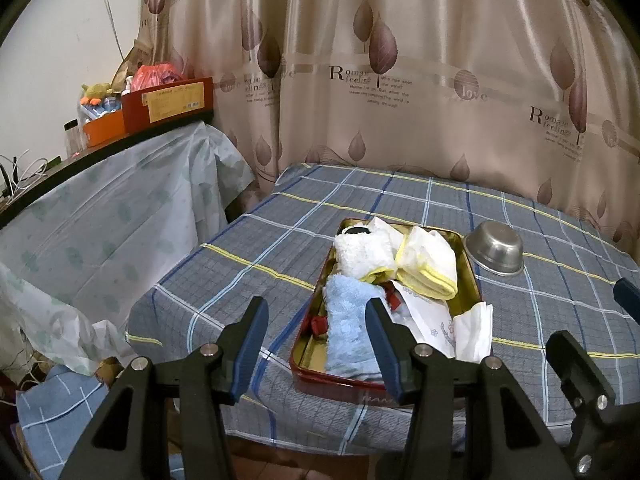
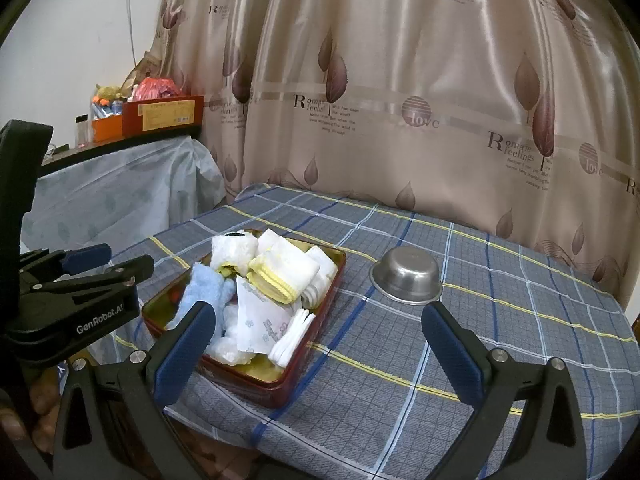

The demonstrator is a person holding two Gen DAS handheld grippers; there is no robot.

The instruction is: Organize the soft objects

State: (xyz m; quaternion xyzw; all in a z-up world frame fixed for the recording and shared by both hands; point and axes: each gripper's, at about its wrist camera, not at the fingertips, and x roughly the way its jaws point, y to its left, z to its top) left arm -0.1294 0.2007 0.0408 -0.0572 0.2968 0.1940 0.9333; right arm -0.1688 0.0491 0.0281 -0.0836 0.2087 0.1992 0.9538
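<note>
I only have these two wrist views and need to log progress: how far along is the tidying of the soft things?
Looks mostly done: the blue towel, white fluffy cloth, yellow-edged cloth and packets lie inside the red tin. No soft item shows loose on the checked tablecloth. In hand: nothing; the left gripper and right gripper stand open and empty. Left: perhaps neatening the pile; the steel bowl sits upturned beside the tin.

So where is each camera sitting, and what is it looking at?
Left wrist view: sits on the left gripper, looking forward and down at the red tin of cloths; its open jaws show, with the right gripper at the right edge.
Right wrist view: sits on the right gripper, facing the checked tablecloth; its open jaws show.
Both share the tin, steel bowl and curtain.
</note>
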